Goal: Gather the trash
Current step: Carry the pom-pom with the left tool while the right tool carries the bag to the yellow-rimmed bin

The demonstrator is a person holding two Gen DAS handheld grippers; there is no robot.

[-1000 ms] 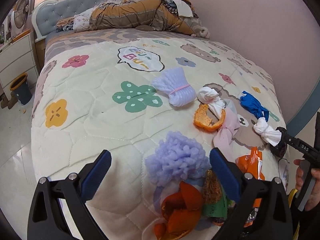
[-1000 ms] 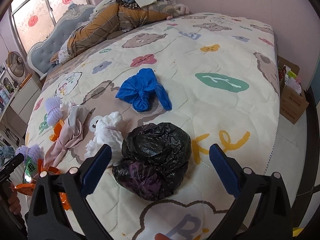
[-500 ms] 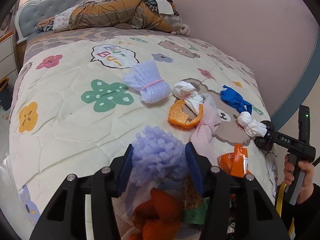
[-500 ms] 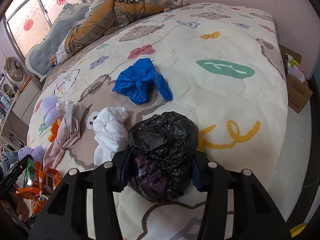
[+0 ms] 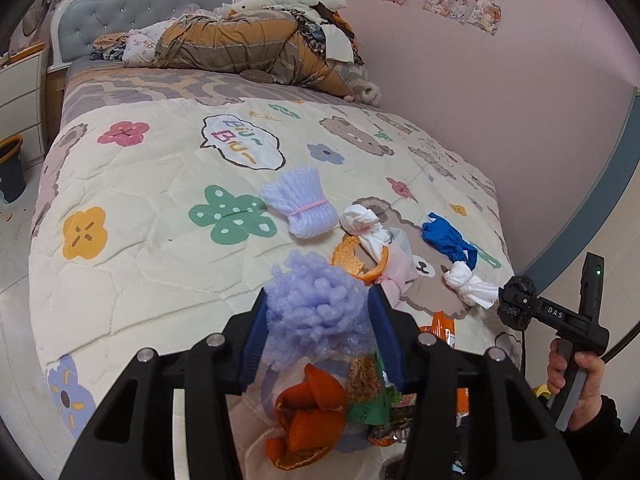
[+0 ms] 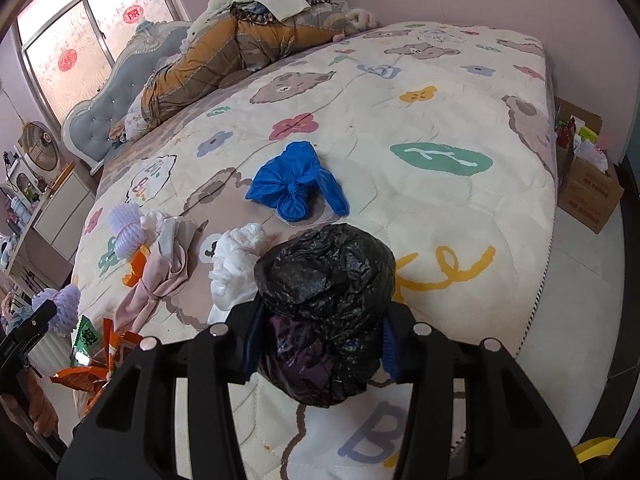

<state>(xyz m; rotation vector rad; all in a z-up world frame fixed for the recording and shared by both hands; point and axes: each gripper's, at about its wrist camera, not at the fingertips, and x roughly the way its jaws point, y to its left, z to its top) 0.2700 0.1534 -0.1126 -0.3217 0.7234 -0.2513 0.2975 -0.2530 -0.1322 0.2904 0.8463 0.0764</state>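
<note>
In the left wrist view, the left gripper [image 5: 318,320] is clamped on a purple foam net [image 5: 316,304]: both blue pads press into its sides, and the soft foam bulges up above them. A squeeze at mid-height seems chosen because the wad is light and springy and would slip from a looser hold. Just below the jaws, closer to the camera, lies a curl of orange peel [image 5: 308,420] with a green wrapper [image 5: 366,410] beside it. Ahead and slightly right of the fingers rest a second foam net tied with a pink band [image 5: 298,208], a knotted white bag [image 5: 366,226] and a blue bag [image 5: 448,240]. All of it sits on the quilt [image 5: 160,280] near the foot edge of the bed, probably so both hands can reach it. Far right, a hand [image 5: 576,380] holds the other tool.

In the right wrist view, the right gripper [image 6: 320,344] grasps a black trash bag [image 6: 326,300], its pads sunk into the lower sides while the crumpled bulk rises above the fingers. The bag fills the gap between the jaws entirely. Just left of the fingers lies a white bag [image 6: 236,264]; straight ahead, apart from the bag, is the blue bag [image 6: 294,184]. A pink bag [image 6: 160,280] lies further left.
</note>
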